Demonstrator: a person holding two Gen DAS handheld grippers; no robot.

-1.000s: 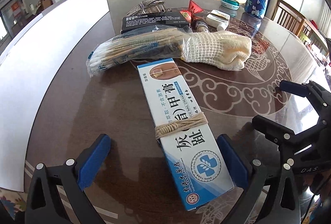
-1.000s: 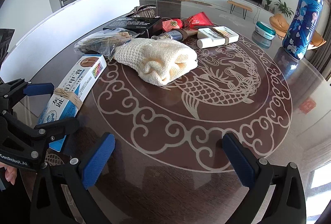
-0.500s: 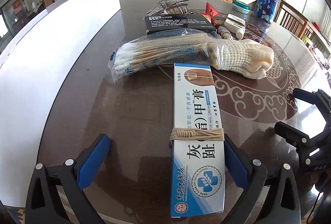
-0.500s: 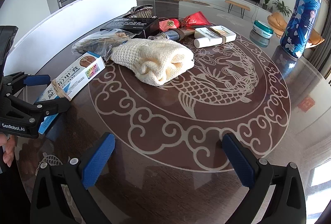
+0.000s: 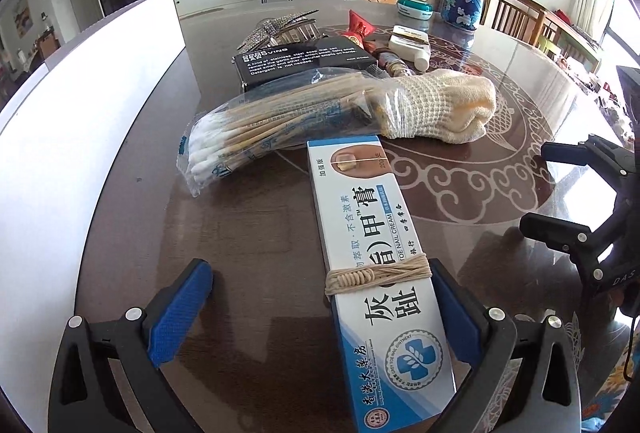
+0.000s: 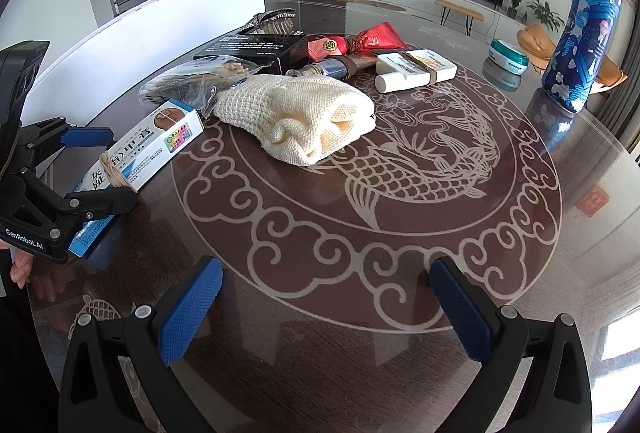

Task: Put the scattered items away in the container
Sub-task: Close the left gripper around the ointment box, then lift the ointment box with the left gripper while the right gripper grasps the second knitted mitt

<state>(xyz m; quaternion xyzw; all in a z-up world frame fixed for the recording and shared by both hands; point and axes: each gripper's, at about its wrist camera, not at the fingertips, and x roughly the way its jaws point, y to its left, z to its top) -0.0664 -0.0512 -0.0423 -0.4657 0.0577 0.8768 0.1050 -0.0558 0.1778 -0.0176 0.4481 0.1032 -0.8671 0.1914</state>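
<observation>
A white-and-blue nail cream box [image 5: 380, 273] tied with string lies lengthwise on the dark round table [image 5: 248, 241]. My left gripper [image 5: 320, 313] is open and straddles the box's near end, with the box close against the right finger [image 5: 456, 309]. In the right wrist view the left gripper [image 6: 96, 169] stands around the same box [image 6: 160, 141]. Past the box lie a bag of cotton swabs [image 5: 272, 129], a cream knitted cloth [image 6: 304, 117] and a black box [image 5: 304, 61]. My right gripper [image 6: 326, 309] hangs open over bare table, holding nothing.
Further back are a red pouch [image 6: 360, 41], a small bottle [image 6: 332, 67], a white tube bound with cord [image 6: 416, 71], a teal-lidded jar [image 6: 508, 57] and a tall blue bottle [image 6: 580, 45]. A white panel [image 5: 80, 153] borders the table's left side. A hand [image 6: 20, 265] shows at the left edge.
The left gripper has turned and moved forward, so the nail cream box now runs straight between its fingers instead of slanting. The right gripper has barely shifted.
</observation>
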